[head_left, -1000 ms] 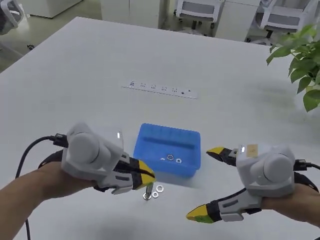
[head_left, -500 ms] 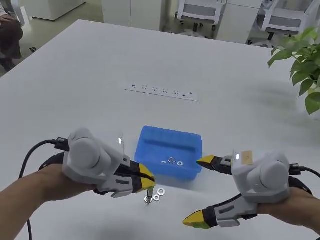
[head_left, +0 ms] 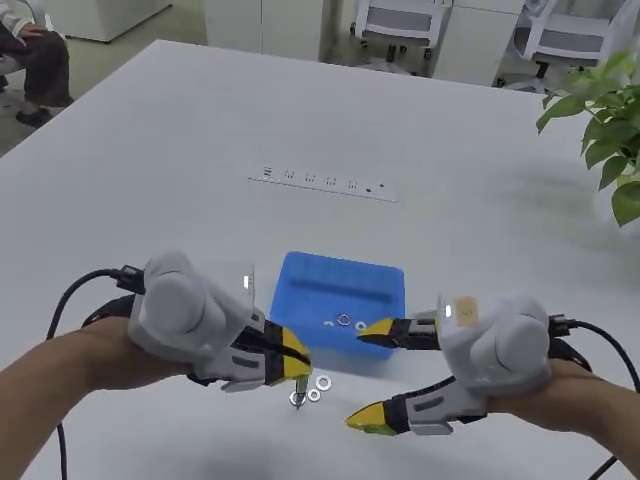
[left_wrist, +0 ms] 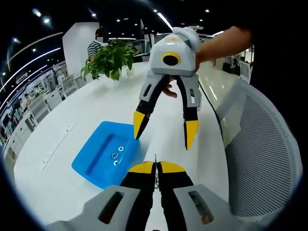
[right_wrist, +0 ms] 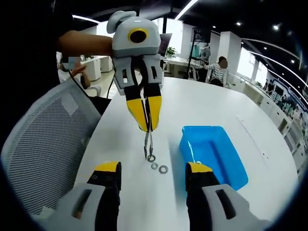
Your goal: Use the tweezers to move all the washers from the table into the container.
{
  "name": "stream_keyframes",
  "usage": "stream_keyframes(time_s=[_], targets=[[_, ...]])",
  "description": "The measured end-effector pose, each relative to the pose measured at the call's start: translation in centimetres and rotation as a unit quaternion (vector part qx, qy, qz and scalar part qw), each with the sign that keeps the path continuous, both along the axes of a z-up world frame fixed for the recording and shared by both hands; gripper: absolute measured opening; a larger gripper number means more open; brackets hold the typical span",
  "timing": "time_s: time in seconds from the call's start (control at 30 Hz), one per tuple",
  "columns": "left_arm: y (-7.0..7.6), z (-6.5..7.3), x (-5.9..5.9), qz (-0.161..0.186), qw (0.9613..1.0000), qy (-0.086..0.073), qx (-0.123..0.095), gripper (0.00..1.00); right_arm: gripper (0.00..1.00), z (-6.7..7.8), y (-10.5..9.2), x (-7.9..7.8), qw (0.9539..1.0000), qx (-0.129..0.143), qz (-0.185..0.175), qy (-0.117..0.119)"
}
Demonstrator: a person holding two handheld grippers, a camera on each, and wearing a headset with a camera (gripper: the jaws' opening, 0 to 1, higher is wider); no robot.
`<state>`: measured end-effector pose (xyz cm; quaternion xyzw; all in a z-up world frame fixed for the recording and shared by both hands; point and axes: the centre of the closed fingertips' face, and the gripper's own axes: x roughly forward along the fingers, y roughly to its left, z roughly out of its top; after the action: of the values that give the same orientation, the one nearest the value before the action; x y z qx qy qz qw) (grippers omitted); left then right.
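My left gripper (head_left: 297, 358) is shut on the tweezers (head_left: 298, 388), whose tips point down at the table in front of the blue container (head_left: 310, 285). In the right gripper view the tweezers (right_wrist: 148, 142) touch the nearest of three loose washers (right_wrist: 151, 158), which lie in a short row. Two washers (head_left: 319, 388) show beside the tips in the head view. Several washers (head_left: 343, 321) lie inside the container. My right gripper (head_left: 370, 375) is open and holds nothing, just right of the loose washers, one finger over the container's front edge. The two grippers face each other.
A white power strip (head_left: 322, 183) lies on the table beyond the container. A green plant (head_left: 600, 110) stands at the right edge. Office chairs line the far side, and a mesh chair back (right_wrist: 43, 144) is close behind the near table edge. A person sits far left.
My right gripper has moved left, closer to the loose washers and the container's front. My left gripper with the tweezers has stayed over the washers.
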<state>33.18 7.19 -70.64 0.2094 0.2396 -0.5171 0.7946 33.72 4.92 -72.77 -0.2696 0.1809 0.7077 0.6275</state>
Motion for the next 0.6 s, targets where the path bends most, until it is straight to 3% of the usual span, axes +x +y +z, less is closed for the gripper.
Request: stream_keyframes(time_s=[0.6], targets=[[0.2, 0.0, -0.3, -0.021, 0.9997, 0.000, 0.010, 0.06, 0.31, -1.2, 2.7, -1.0, 0.9981, -0.016, 0.059, -0.006]])
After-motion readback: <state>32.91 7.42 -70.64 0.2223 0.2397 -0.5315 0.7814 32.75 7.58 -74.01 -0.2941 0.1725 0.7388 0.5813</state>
